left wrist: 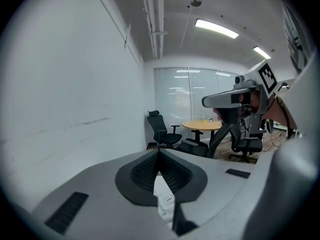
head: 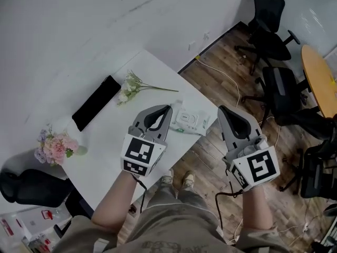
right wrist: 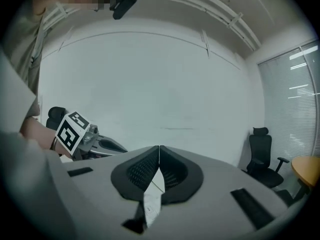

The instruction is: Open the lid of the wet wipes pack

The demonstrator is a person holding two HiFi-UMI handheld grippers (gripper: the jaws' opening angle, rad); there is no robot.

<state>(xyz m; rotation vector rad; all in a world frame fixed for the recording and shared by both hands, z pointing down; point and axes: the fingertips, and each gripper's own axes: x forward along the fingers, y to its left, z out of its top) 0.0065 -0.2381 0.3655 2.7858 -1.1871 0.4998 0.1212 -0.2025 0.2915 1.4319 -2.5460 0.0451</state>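
Note:
The wet wipes pack (head: 190, 120) is white with green print and lies flat near the right edge of the white table (head: 105, 146). Both grippers are held up in the air above it, touching nothing. My left gripper (head: 169, 109) hovers just left of the pack with its jaws shut and empty. My right gripper (head: 221, 110) hovers beyond the table edge over the floor, also shut and empty. In the left gripper view the tips (left wrist: 159, 153) meet, and a strip of the pack (left wrist: 165, 202) shows below them. In the right gripper view the jaws (right wrist: 159, 149) are closed.
A black flat case (head: 96, 102), a sprig of white flowers (head: 132, 86) and a pink bouquet (head: 54, 146) lie on the table. Black office chairs (head: 269, 16) and a round wooden table (head: 319, 79) stand on the wooden floor to the right. Cables (head: 224, 78) trail across the floor.

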